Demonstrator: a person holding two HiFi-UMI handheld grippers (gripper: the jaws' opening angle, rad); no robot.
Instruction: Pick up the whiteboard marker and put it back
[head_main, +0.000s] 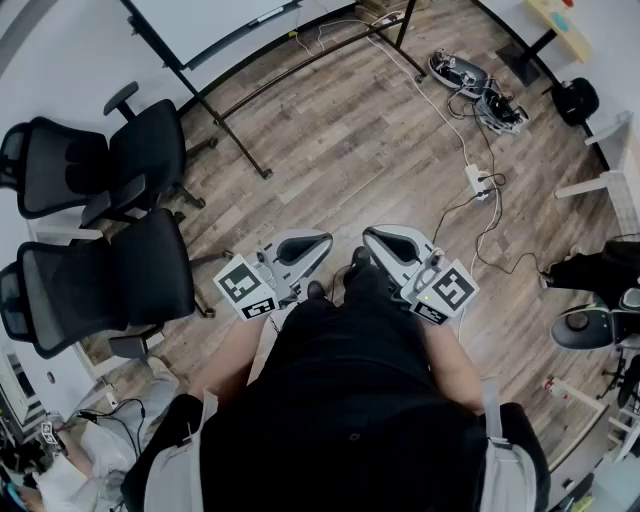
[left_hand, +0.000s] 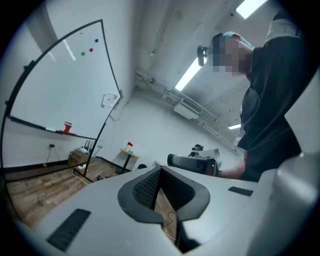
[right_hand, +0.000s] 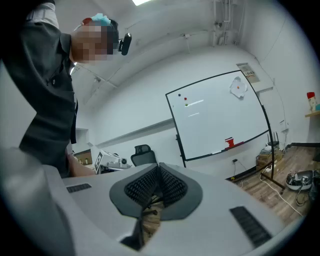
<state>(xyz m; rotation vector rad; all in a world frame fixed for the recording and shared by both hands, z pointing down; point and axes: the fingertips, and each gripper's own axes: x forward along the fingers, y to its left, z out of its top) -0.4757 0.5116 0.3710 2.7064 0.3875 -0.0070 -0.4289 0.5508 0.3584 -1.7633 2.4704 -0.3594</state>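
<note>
Whiteboard (right_hand: 220, 112) with marker (right_hand: 216, 151), well apart from both closed jaws.

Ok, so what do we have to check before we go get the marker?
1. Left gripper empty: ok. Its jaws are together with nothing between them.
2. Right gripper empty: ok. Its jaws are together too, and nothing is held.
3. Jaws open for a grab: not ok. Both are shut.
4. Whiteboard in sight: ok. It stands across the room.
5. Marker found: cannot tell. The things on the tray are too small to name.
6. Way there free: not ok. A power strip with cables lies on the floor, and chairs stand at the left.
</note>
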